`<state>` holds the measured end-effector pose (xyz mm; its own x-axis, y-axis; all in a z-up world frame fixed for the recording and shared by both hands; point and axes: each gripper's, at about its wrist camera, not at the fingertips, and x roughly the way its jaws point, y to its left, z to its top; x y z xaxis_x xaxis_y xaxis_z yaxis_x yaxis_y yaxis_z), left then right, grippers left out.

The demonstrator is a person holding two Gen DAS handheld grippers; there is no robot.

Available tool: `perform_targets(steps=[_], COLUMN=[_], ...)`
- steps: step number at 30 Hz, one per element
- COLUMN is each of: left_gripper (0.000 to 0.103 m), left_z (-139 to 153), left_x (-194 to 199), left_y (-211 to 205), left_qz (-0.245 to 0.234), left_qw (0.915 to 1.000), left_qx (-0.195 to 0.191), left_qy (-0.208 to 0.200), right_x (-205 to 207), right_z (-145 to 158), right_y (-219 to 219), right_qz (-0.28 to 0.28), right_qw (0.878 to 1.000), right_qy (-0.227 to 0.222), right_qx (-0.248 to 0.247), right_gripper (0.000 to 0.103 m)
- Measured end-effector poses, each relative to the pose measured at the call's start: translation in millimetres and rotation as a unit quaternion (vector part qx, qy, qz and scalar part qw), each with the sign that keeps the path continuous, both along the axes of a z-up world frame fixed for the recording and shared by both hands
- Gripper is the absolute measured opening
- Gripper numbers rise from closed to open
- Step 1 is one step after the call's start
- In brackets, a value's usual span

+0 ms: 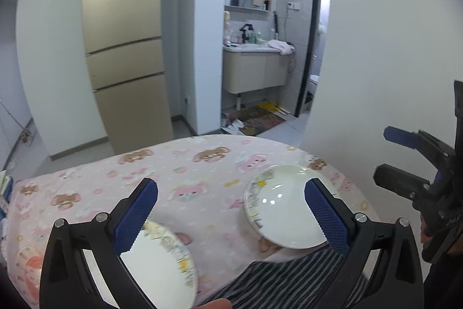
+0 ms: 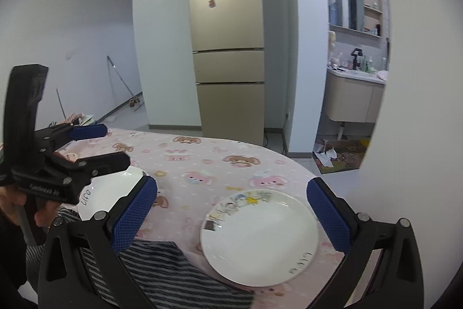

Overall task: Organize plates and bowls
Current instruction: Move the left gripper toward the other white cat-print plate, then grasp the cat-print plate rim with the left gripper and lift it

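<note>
We hold both hand-held grippers spread wide and empty above the pink cartoon-print tabletop (image 2: pixel 202 161): the left hand-held gripper (image 1: pixel 231 210) over one white plate (image 1: pixel 162 265), the right hand-held gripper (image 2: pixel 231 210) over another white plate (image 2: pixel 260 239) near a striped cloth (image 2: pixel 173 274). Glazed rims look slick, so a shallow pinch could let a plate slip, and the soft cover may drag with it.

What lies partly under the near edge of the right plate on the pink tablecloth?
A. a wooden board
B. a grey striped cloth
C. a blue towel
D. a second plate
B: the plate overlaps the grey striped cloth at its near edge; both open grippers hover above, touching nothing.
</note>
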<state>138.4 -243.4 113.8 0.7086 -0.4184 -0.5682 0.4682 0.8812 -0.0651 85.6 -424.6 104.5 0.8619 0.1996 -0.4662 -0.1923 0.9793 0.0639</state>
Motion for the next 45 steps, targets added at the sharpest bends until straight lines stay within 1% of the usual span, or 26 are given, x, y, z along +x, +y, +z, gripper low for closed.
perform_targets(steps=[3,7,10,11,15,16,18,20,21,24,26,27,29,30,31,32,33,34,35,36,38,39,41,45], left_gripper=[0.103,0.103,0.103,0.103,0.103,0.103,0.103,0.103,0.103,0.102,0.093,0.092,0.089,0.087,0.083,0.079,0.078,0.075,0.071,0.069,0.058,0.056,0.047,0.042], left_z=[-4.9,-20.1,-41.7,-48.8,-70.2,-76.0,-85.5,-96.7,-101.4,-113.9,-122.4,-127.3,-136.8,-140.7,-143.3,-147.4,-151.5,-154.0,-158.6,-162.3,-169.6,-173.1,-179.4,-180.7], left_x=[11.1,23.8,36.0,39.5,53.0,58.5,67.8,78.0,81.6,88.1,92.1,93.8,96.1,96.3,96.5,96.7,97.4,98.2,100.0,101.9,106.6,108.6,111.7,111.1], left_y=[-17.5,-39.4,-56.6,-59.1,-70.3,-72.9,-76.0,-80.2,-82.1,-86.0,-87.2,-87.4,-88.5,-89.7,-90.9,-92.4,-93.6,-94.3,-94.8,-94.9,-94.0,-92.9,-91.6,-91.1], left_qz=[-0.011,-0.029,-0.043,-0.047,-0.044,-0.041,-0.039,-0.041,-0.041,-0.040,-0.035,-0.035,-0.036,-0.037,-0.037,-0.037,-0.039,-0.040,-0.041,-0.040,-0.036,-0.034,-0.030,-0.030], left_qw=[0.9999,0.9990,0.9968,0.9958,0.9930,0.9923,0.9903,0.9864,0.9849,0.9826,0.9812,0.9793,0.9759,0.9749,0.9744,0.9735,0.9723,0.9713,0.9694,0.9677,0.9638,0.9616,0.9571,0.9595], left_qx=[0.001,0.013,0.020,0.019,0.031,0.034,0.035,0.033,0.033,0.038,0.040,0.039,0.032,0.032,0.034,0.038,0.041,0.042,0.041,0.041,0.036,0.032,0.027,0.030], left_qy=[0.012,0.031,0.065,0.076,0.105,0.112,0.129,0.156,0.165,0.178,0.185,0.195,0.213,0.217,0.219,0.222,0.227,0.231,0.239,0.246,0.262,0.271,0.287,0.279], right_x=[0.5,7.5,12.7,14.0,25.2,28.8,32.6,37.4,39.4,43.7,46.7,48.4,54.4,56.8,58.4,59.6,61.1,62.1,63.6,64.6,66.7,68.0,69.3,74.3], right_z=[-5.2,-23.2,-42.4,-48.4,-77.6,-83.9,-96.0,-107.3,-112.3,-127.0,-136.2,-140.1,-150.4,-155.4,-159.9,-164.0,-168.2,-170.9,-174.9,-178.0,-182.7,-185.0,-185.8,-185.5], right_y=[-18.4,-39.3,-52.4,-55.4,-66.3,-69.6,-75.4,-80.5,-82.6,-88.0,-90.9,-93.4,-100.1,-105.3,-109.7,-112.8,-116.0,-118.0,-119.9,-121.3,-122.0,-121.4,-119.8,-115.5], right_qz=[-0.016,-0.037,-0.046,-0.046,-0.058,-0.061,-0.064,-0.072,-0.078,-0.085,-0.093,-0.094,-0.097,-0.097,-0.099,-0.100,-0.100,-0.100,-0.100,-0.101,-0.102,-0.102,-0.104,-0.105], right_qw=[1.000,0.999,0.998,0.997,0.994,0.993,0.991,0.989,0.987,0.984,0.982,0.981,0.975,0.971,0.968,0.966,0.963,0.962,0.959,0.958,0.955,0.955,0.956,0.957], right_qy=[0.007,0.028,0.048,0.054,0.090,0.098,0.111,0.123,0.127,0.142,0.151,0.156,0.169,0.176,0.180,0.184,0.189,0.191,0.194,0.197,0.202,0.204,0.201,0.200], right_qx=[0.008,0.014,0.020,0.025,0.027,0.031,0.041,0.049,0.052,0.064,0.067,0.073,0.109,0.130,0.144,0.154,0.164,0.170,0.179,0.184,0.190,0.190,0.188,0.180], right_gripper=[0.103,0.103,0.102,0.099,0.080,0.077,0.068,0.064,0.064,0.064,0.064,0.064,0.064,0.062,0.058,0.049,0.044,0.042,0.038,0.033,0.031,0.031,0.030,0.030])
